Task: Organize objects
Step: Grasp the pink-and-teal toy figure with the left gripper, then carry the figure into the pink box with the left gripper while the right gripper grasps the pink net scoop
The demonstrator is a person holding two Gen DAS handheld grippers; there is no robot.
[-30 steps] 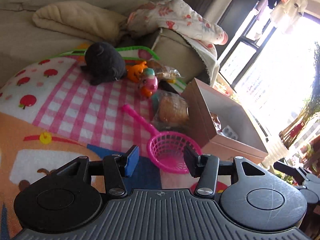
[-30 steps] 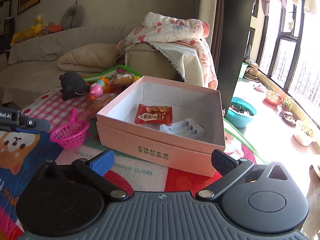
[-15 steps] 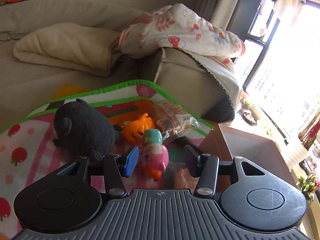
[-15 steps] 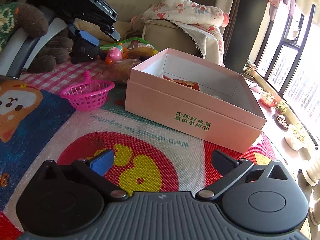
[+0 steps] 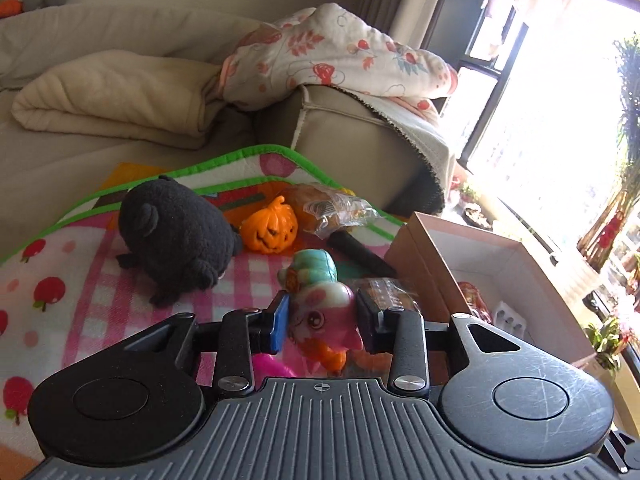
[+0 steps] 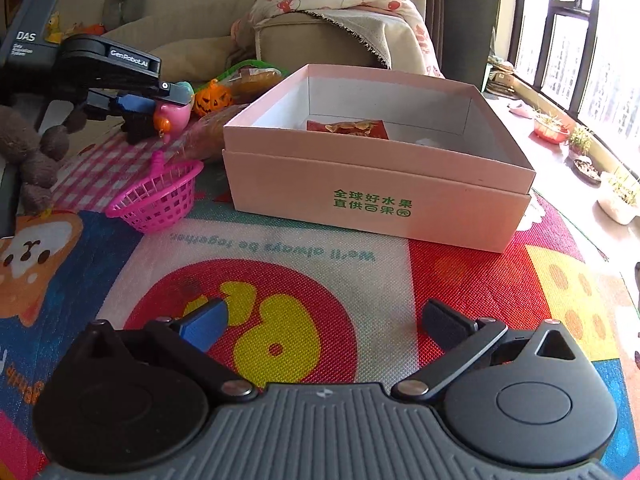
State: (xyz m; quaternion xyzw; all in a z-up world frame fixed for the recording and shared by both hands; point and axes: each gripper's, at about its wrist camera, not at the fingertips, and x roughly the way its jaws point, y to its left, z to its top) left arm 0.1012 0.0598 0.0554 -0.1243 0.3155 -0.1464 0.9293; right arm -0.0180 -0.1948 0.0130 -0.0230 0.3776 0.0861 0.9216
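Colourful play mat (image 6: 304, 240) before a sofa. Left gripper (image 5: 320, 320) has just closed, jaws clamped on pink bird toy (image 5: 320, 312), beside pink cardboard box (image 6: 376, 200). Right gripper (image 6: 324, 324) spread wide, empty above mat.

The pink box (image 6: 376, 196) carries green print, "全球好水果 直供百果园". The left gripper (image 6: 160, 98) reads "GenRobot.AI". The play mat (image 6: 280, 256) reads "We'll always be together", seen upside down.

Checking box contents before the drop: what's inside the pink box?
Inside the pink box: a red snack packet and a white moulded piece. The near wall hides the front floor strip.
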